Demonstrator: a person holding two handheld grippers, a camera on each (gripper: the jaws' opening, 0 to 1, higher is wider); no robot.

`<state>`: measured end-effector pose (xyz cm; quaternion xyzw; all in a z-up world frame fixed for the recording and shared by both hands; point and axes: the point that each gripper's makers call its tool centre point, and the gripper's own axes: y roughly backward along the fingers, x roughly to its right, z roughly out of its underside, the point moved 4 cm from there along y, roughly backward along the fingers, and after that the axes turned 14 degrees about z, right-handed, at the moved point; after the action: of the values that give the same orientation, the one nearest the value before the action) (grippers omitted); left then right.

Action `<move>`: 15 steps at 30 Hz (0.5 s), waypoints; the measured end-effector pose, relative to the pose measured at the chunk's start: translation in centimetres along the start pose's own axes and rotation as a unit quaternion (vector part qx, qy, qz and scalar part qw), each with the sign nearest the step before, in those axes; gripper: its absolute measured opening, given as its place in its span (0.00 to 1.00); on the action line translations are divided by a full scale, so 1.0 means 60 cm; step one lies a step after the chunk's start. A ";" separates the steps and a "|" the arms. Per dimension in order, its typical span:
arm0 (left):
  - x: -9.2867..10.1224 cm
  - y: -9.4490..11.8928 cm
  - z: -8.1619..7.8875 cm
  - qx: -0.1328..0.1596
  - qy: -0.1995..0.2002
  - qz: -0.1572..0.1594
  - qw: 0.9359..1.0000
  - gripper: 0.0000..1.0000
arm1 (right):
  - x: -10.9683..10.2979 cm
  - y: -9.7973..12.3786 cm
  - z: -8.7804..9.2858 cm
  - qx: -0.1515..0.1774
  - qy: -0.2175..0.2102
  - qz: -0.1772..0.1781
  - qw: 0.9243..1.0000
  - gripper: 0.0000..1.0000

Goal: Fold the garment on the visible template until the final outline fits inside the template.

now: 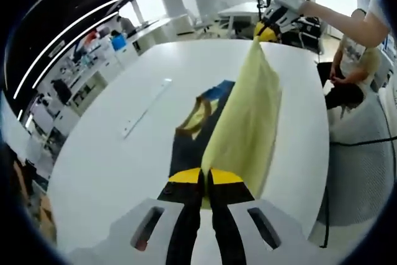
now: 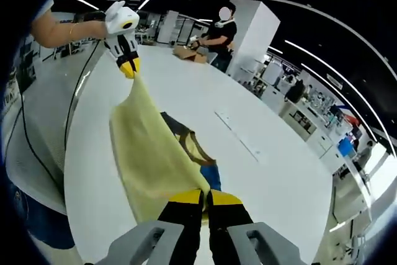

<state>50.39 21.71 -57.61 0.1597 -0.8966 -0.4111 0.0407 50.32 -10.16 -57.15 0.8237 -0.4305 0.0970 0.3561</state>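
Garment fold, mid-lift: pale yellow panel stretched in the air between two grippers over a white table.

Nearest, left gripper (image 1: 205, 177): jaws closed, clamped on one corner of the yellow garment (image 1: 245, 122). Right gripper (image 2: 204, 198): jaws likewise closed on the opposite corner. Between them the cloth hangs taut, its lower part draped onto a dark blue template (image 1: 186, 144) with a yellow-and-blue patch, lying mid-table. Beyond: white table (image 1: 111, 159); a flat white strip (image 1: 146, 108) well apart from the template. Far: a standing person (image 2: 221, 36). Judgement: keep both corners level and tension even, lower the fold edge squarely along the template so nothing overhangs.
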 end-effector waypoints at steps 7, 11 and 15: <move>-0.026 -0.004 -0.006 0.003 0.007 -0.014 1.000 0.01 | 0.017 -0.019 -0.008 0.004 0.001 0.012 1.000 0.00; -0.038 -0.007 -0.012 0.002 0.001 -0.024 1.000 0.01 | 0.027 -0.035 -0.008 -0.002 0.010 0.022 1.000 0.00; -0.053 -0.012 -0.015 0.004 0.000 -0.031 0.999 0.01 | 0.036 -0.048 -0.009 -0.004 0.009 0.032 0.999 0.00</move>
<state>53.76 21.60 -57.37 0.1879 -0.8928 -0.4085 0.0268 53.97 -10.13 -57.22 0.8070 -0.4540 0.1135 0.3601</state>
